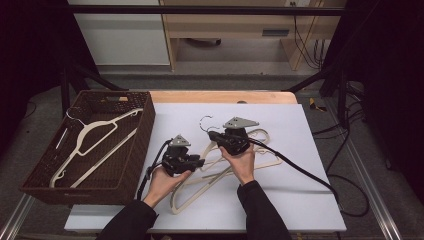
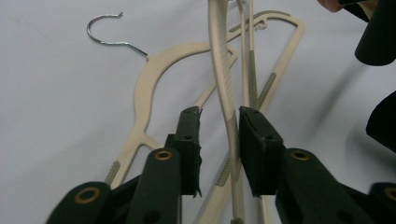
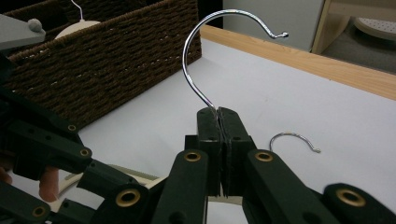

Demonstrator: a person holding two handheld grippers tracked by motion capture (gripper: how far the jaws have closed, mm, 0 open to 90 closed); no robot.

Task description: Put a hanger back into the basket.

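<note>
White table top point(image 1: 300, 150) carried everything; the brown wicker basket point(image 1: 130, 150) sat well off to the left of both grippers and had one cream hanger point(image 1: 90, 145) lying inside it. In the right gripper view the basket wall rose behind and to the left of the jaws. A loose pile of cream hangers point(image 1: 260, 157) lay on the table between and just beyond the two hands — arms crossing, a spare wire hook point(image 3: 294, 139) flat on the sheet to the right of the right gripper's jaws. Left gripper point(image 2: 219, 135): jaws apart, one raised hanger arm point(image 2: 226, 88) ran up through the gap between them; it looked to be against the right-hand pad, clear of the left-hand one, so not clamped. A flat hanger point(image 2: 154, 79) with its hook lay on the table just past the left jaw tip. Right gripper point(image 3: 218, 116): jaws fully together, clamped on the base of a metal hook point(image 3: 205, 46), which curved up and over from the fingertips toward the basket side. That hanger's cream body ran below the jaws, mostly hidden. In the high view both grippers sat close over the pile, right one slightly farther from the person.
</note>
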